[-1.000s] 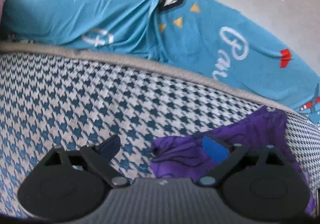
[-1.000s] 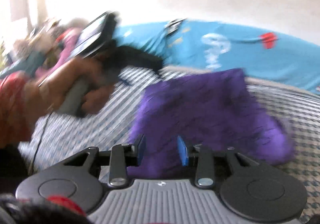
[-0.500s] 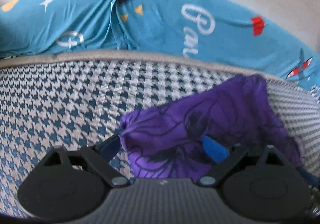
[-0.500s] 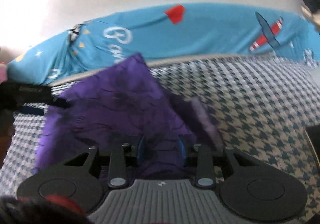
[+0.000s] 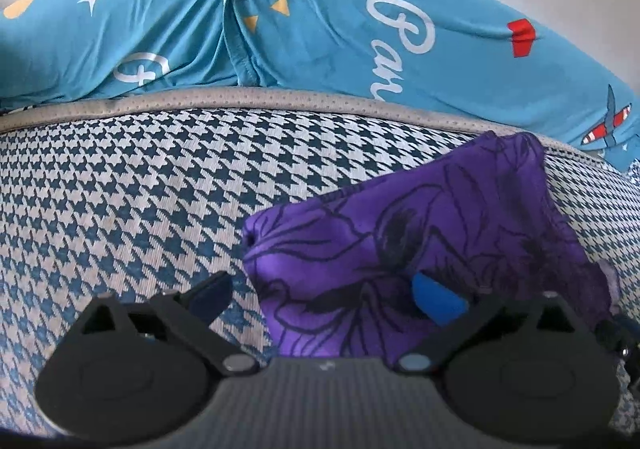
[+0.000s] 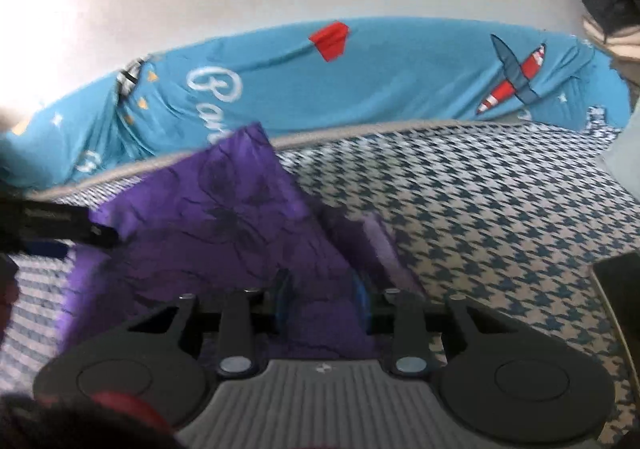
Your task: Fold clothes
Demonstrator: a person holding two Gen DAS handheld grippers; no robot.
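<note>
- The purple garment (image 5: 432, 249), a thin cloth printed with dark flower outlines, lies on the houndstooth mattress (image 5: 140, 209), near the grey piped edge and the blue printed sheet (image 5: 320, 41) that runs along the wall behind it.
- A second ago the left wrist view showed only a rumpled corner of the cloth at the lower right; now the cloth fills the space ahead of the fingers, so the left gripper (image 5: 324, 293) has swung in over the near left corner.
- The left gripper's fingers stand wide apart: one blue pad (image 5: 438, 303) rests over the purple fabric, the other sits over bare mattress just beside the cloth's edge. Nothing is pinched there yet.
- In the right wrist view, the blur of a second ago has largely settled, and the garment has gone from a loose heap to a flatter shape with a straight fold edge running up toward the sheet.
- The right gripper (image 6: 322, 299) has its fingers drawn partly in, with purple cloth bunched between them; whether they truly clamp the fabric cannot be told, as the pads are half hidden.
- The left tool shows in the right view as a dark bar (image 6: 56, 223) reaching the cloth's left edge.
- Judged from this, one fold seems laid, and the hands are positioned at the near edge for the next; the slack, slippery-looking fabric could slide open if the corner is lifted unevenly.
</note>
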